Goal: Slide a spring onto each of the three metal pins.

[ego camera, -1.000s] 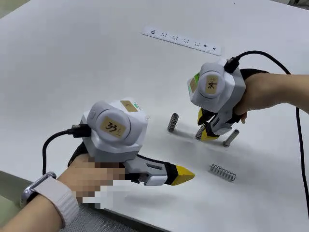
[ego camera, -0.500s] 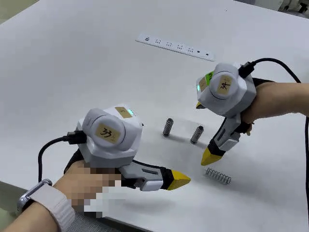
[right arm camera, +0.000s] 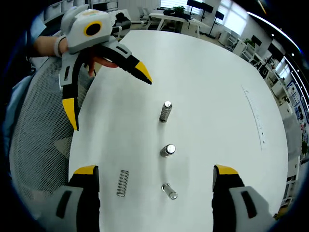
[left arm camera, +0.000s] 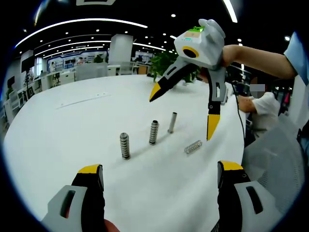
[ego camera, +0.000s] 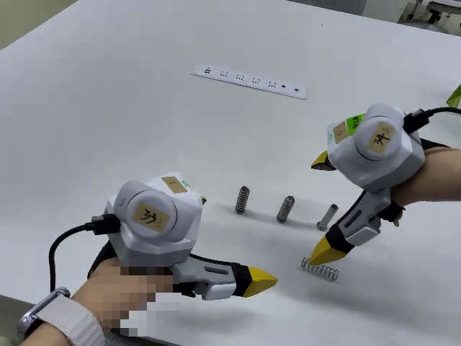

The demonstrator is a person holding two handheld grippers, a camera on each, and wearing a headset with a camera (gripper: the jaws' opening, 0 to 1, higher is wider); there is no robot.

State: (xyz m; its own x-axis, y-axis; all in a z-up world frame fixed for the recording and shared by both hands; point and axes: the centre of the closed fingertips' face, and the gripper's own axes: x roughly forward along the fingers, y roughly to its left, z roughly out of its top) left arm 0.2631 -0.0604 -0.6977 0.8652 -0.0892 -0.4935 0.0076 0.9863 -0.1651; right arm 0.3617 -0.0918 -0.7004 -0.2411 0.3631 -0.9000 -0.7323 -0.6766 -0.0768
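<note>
Right tool (ego camera: 323, 207) has swung down over the loose spring (ego camera: 319, 270), jaws apart; we should pinch it mid-coil, squarely.

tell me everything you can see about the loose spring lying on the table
The loose spring is a short coil of bare silvery wire with open turns. It lies on its side on the white table, beside the bare pin. Nothing grips it; the open right gripper hovers over it, one of its yellow fingers close to one end.
</note>
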